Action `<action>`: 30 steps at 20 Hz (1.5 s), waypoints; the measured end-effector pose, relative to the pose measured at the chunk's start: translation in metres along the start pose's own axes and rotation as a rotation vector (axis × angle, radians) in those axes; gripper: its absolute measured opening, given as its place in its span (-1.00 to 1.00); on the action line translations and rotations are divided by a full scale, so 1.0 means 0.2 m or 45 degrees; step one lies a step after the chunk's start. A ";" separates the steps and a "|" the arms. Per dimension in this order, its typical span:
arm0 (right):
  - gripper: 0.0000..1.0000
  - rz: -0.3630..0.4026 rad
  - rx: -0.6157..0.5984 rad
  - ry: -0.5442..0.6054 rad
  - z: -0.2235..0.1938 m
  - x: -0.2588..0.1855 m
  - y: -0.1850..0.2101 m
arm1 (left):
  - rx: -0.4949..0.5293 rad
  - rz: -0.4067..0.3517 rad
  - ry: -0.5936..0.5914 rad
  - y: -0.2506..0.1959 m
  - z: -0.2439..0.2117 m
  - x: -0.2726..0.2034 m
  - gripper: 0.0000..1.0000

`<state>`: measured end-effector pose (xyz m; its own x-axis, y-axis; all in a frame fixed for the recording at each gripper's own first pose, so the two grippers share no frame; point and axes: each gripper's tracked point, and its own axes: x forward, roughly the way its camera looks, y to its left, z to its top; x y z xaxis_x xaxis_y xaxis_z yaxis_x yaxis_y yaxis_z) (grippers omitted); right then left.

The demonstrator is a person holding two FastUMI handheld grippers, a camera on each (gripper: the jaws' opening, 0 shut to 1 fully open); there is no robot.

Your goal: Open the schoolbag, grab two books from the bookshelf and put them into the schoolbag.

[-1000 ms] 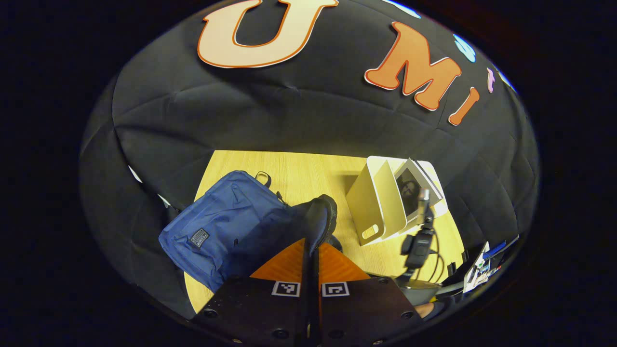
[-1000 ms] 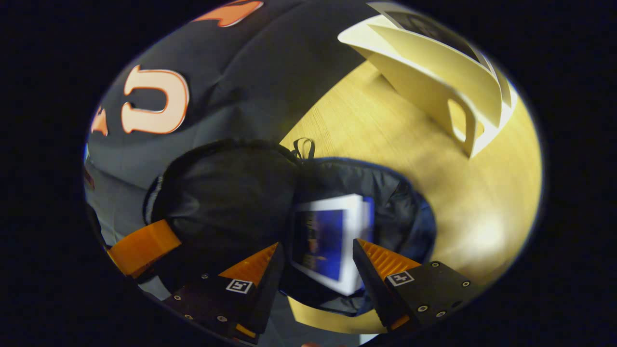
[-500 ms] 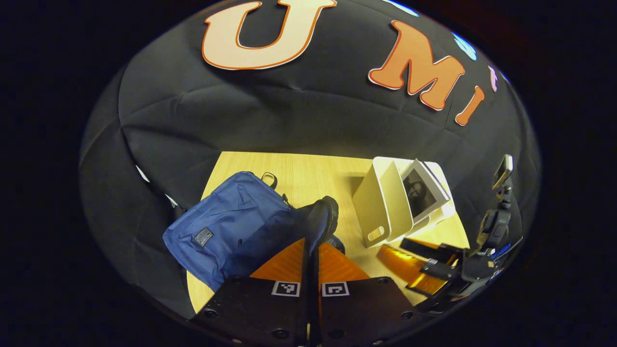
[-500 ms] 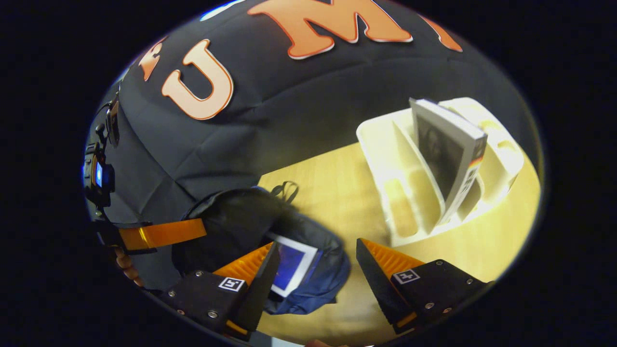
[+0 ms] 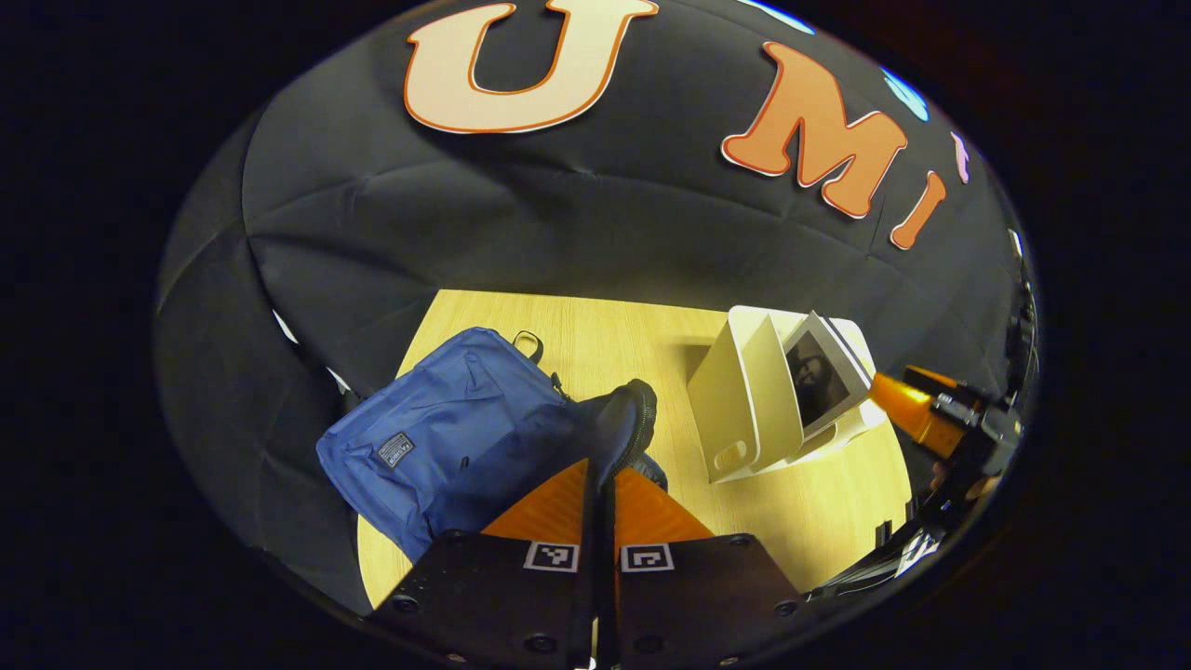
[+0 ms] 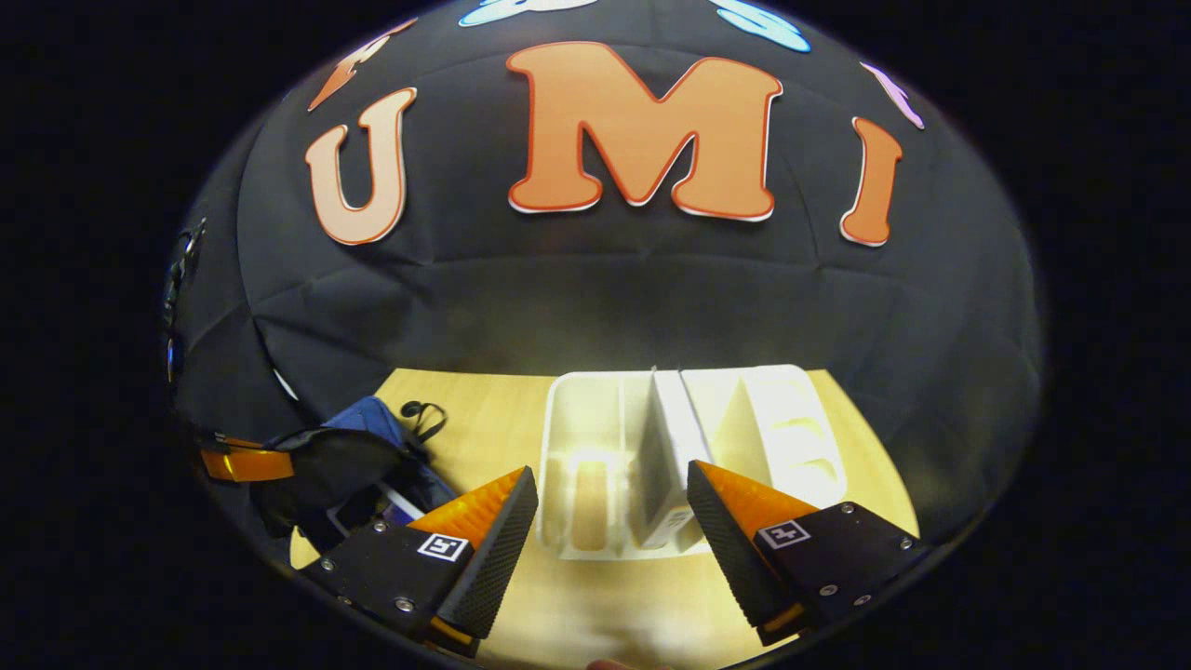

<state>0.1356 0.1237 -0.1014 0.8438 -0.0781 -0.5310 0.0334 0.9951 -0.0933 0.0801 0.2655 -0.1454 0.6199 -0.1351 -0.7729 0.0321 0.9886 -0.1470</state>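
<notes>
The blue schoolbag [image 5: 437, 437] lies on the wooden table, and my left gripper [image 5: 603, 484] is shut on its black flap [image 5: 625, 423], holding it lifted. In the right gripper view the schoolbag [image 6: 349, 456] sits low on the left with its mouth open, and a blue-and-white book [image 6: 398, 507] shows inside. My right gripper [image 6: 609, 521] is open and empty, facing the white bookshelf [image 6: 586, 437]. One book [image 6: 665, 456] stands upright in the shelf between the dividers, just beyond the fingertips. From the left gripper view the same book [image 5: 821, 370] leans in the bookshelf [image 5: 749, 400].
The wooden table [image 6: 595, 605] has bare surface in front of the shelf. The other gripper [image 5: 921, 409] reaches in from the right beside the shelf. Black cloth walls close off the back and sides.
My right gripper has drawn back from the bag's mouth, leaving the blue book inside, and swung right to face the bookshelf. The left gripper keeps holding the flap up.
</notes>
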 end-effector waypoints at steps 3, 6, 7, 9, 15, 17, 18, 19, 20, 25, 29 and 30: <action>0.94 -0.063 -0.049 0.053 0.06 0.10 -0.14 | 0.013 0.012 0.001 0.00 0.00 0.00 -0.95; 0.94 -0.022 -0.044 0.204 0.02 0.23 -0.16 | 0.014 0.018 0.004 0.00 0.00 0.00 -0.95; 0.94 -0.002 -0.050 0.270 -0.03 0.25 -0.15 | 0.012 0.017 0.005 0.00 0.00 0.00 -0.95; 0.94 0.006 -0.119 0.365 -0.06 0.32 -0.17 | 0.002 0.014 0.008 0.00 -0.01 0.00 -0.96; 0.95 0.002 -0.191 0.503 -0.15 0.56 -0.17 | -0.009 0.014 0.012 0.00 -0.01 0.01 -0.95; 0.92 0.010 -0.155 0.564 -0.18 0.62 -0.17 | -0.016 0.018 0.013 0.00 -0.01 0.01 -0.95; 0.92 0.021 -0.127 0.600 -0.20 0.64 -0.17 | -0.016 0.019 0.015 0.01 -0.01 0.00 -0.95; 0.87 0.023 -0.113 0.623 -0.19 0.67 -0.18 | -0.019 0.020 0.014 0.01 -0.01 0.01 -0.95; 0.85 0.031 -0.132 0.645 -0.19 0.69 -0.18 | -0.021 0.019 0.014 0.01 -0.01 0.00 -0.95; 0.10 0.052 -0.223 0.771 -0.27 0.72 -0.15 | -0.037 0.016 0.013 0.01 -0.02 0.01 -0.95; -0.07 0.100 -0.286 0.886 -0.37 0.69 -0.11 | -0.051 0.013 0.012 0.01 -0.03 0.00 -0.95; -0.06 0.098 -0.291 0.905 -0.39 0.70 -0.10 | -0.056 0.011 0.008 0.01 -0.03 0.00 -0.95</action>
<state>0.2119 0.0873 -0.2388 0.2877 -0.1065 -0.9518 -0.1890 0.9679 -0.1654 0.0758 0.2678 -0.1487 0.6151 -0.1271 -0.7781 -0.0076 0.9859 -0.1670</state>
